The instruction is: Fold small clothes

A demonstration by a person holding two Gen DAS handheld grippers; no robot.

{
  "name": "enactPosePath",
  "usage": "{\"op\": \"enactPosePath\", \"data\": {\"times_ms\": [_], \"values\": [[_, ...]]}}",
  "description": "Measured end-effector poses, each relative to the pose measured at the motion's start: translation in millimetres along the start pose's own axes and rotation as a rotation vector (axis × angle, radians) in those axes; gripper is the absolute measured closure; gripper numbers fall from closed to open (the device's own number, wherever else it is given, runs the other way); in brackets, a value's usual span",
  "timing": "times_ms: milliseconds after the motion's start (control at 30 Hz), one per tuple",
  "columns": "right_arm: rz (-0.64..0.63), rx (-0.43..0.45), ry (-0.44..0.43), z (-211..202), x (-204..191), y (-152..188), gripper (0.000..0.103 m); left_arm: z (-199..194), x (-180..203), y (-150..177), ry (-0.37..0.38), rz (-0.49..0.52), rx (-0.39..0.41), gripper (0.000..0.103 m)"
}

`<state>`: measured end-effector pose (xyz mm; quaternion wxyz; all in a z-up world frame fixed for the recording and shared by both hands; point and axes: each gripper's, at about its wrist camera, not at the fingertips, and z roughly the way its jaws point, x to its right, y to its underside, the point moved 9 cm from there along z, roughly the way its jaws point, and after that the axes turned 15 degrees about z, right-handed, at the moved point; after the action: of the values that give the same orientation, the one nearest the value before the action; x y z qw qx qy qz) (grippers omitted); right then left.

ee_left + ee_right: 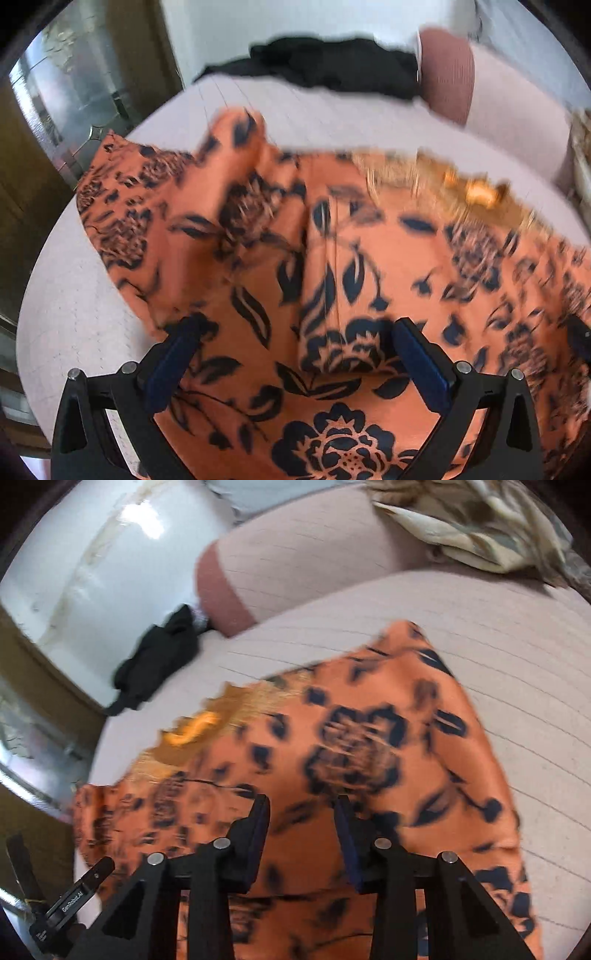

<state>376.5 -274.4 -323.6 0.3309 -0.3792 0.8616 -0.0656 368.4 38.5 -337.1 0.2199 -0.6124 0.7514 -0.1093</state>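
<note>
An orange garment with a dark floral print (332, 258) lies spread on a pale pink bed sheet (332, 118). It has a gold embroidered edge (461, 184) on its far side. My left gripper (295, 325) is open wide just above the cloth, empty, with a raised fold of fabric between its fingers. In the right wrist view the same garment (369, 746) fills the middle, gold trim (207, 731) at its left. My right gripper (301, 801) is open above the cloth, holding nothing. The left gripper's body (70, 897) shows at the lower left of that view.
A black garment (332, 70) lies at the bed's far edge, also in the right wrist view (155, 664). A pink bolster pillow (295, 554) lies behind. A beige patterned cloth (480, 524) sits at the far right. Floor and a white wall lie beyond the bed.
</note>
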Motion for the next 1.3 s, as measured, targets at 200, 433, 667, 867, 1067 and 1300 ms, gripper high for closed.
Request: {"op": "enactPosePath", "data": {"times_ms": [200, 433, 667, 867, 1067, 1300], "values": [[-0.093, -0.022, 0.043, -2.9, -8.0, -0.6, 0.065, -1.1, -3.8, 1.6, 0.016, -0.048, -0.010, 0.000], [-0.089, 0.045, 0.097, 14.3, -35.1, -41.3, 0.065, -4.2, -13.3, -1.8, -0.009, -0.049, 0.001, 0.000], [-0.059, 0.022, 0.220, 42.5, -8.7, -68.6, 0.064, -14.4, -16.7, -5.5, -0.010, -0.025, 0.035, 0.000], [-0.123, 0.034, 0.142, 29.4, -47.2, -42.1, 0.064, -30.4, -31.0, -6.7, -0.020, -0.053, 0.077, 0.000], [-0.272, -0.021, 0.291, 42.7, -57.9, -8.9, 0.063, -39.8, -74.3, 3.9, -0.051, -0.158, 0.093, 0.000], [-0.460, -0.095, -0.019, 12.1, -207.0, 51.5, 0.039, -37.7, -173.5, 44.7, -0.180, -0.461, 0.017, 0.000]]}}
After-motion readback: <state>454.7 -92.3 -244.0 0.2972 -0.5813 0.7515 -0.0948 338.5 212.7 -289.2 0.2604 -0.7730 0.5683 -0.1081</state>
